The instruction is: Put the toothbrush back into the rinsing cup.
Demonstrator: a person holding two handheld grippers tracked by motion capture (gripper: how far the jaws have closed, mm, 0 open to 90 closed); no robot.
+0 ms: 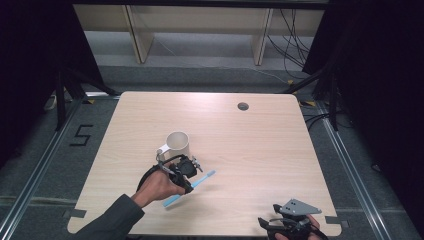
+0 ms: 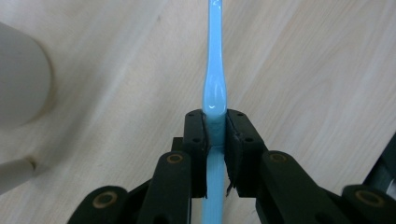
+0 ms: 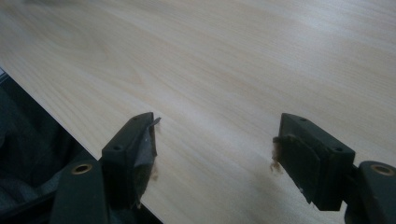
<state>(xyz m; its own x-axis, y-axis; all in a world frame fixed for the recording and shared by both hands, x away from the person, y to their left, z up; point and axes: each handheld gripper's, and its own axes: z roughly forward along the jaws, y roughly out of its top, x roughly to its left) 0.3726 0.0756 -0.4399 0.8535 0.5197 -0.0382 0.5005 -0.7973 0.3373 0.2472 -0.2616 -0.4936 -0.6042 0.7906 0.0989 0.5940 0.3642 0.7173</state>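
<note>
The left tool (image 1: 194,170) is clenched on a blue toothbrush (image 1: 189,188), low and left of centre in the high view, just below a white mug (image 1: 177,144). In the left gripper view the two pads pinch the toothbrush (image 2: 214,88) handle between them, and the shaft runs straight up the frame away from the jaws, with the mug (image 2: 18,88) at the left edge. In the high view the brush slants from lower left to upper right, its head toward the middle of the tabletop (image 1: 260,150); whether it has cleared the wood I cannot tell.

The right tool (image 1: 287,222) sits at the bottom right corner of the high view, released: in its own view the jaws stand wide apart over bare tabletop (image 3: 224,70) with nothing between them.

Judging by this, the pick-up is done. What is left is most likely to carry the brush to the mug and stand it inside, then let go.
</note>
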